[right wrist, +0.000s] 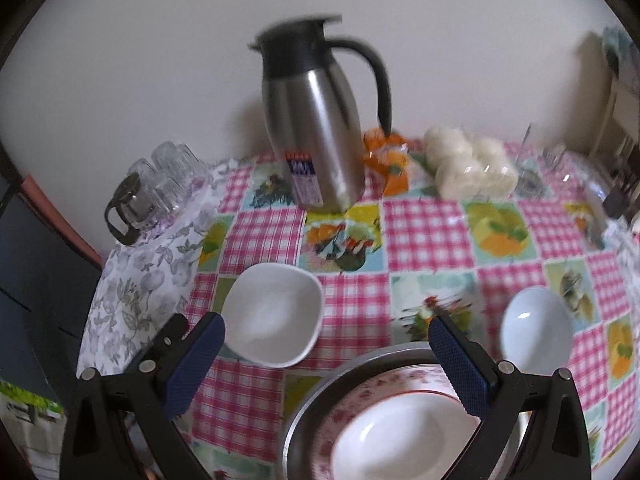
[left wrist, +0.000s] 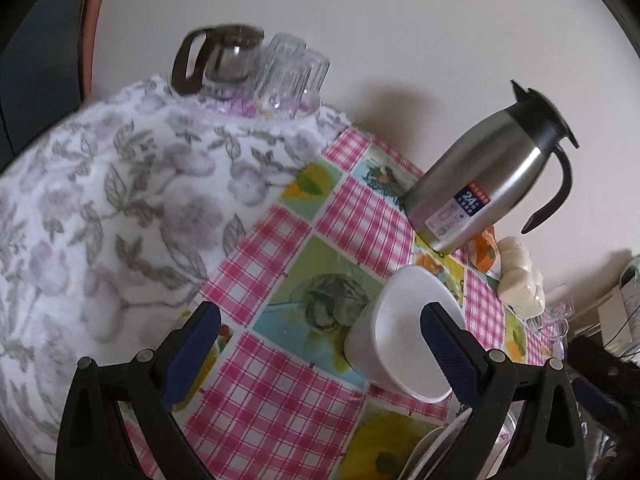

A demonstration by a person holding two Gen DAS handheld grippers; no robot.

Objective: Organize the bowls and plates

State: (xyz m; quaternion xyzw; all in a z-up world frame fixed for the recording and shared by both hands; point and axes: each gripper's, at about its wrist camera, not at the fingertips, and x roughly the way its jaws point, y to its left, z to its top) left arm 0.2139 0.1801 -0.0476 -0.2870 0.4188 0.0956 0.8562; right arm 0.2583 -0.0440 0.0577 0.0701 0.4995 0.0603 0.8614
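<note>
A white squarish bowl (right wrist: 274,312) sits on the pink checked tablecloth (right wrist: 424,236). In the left wrist view the same bowl (left wrist: 400,336) lies just ahead of my open, empty left gripper (left wrist: 320,352), with the right finger (left wrist: 452,356) over its rim. A small white round bowl (right wrist: 536,330) sits at the right. A metal basin (right wrist: 308,412) at the front holds a floral plate (right wrist: 360,404) and a white dish (right wrist: 396,440). My right gripper (right wrist: 326,360) is open and empty above the basin.
A steel thermos jug (right wrist: 316,136) stands at the back. A glass carafe (right wrist: 132,204) and upturned glasses (right wrist: 176,172) sit on a floral cloth (right wrist: 132,292) at the left. Orange packets (right wrist: 388,164), a bag of white buns (right wrist: 472,168) and glassware (right wrist: 532,168) line the back right.
</note>
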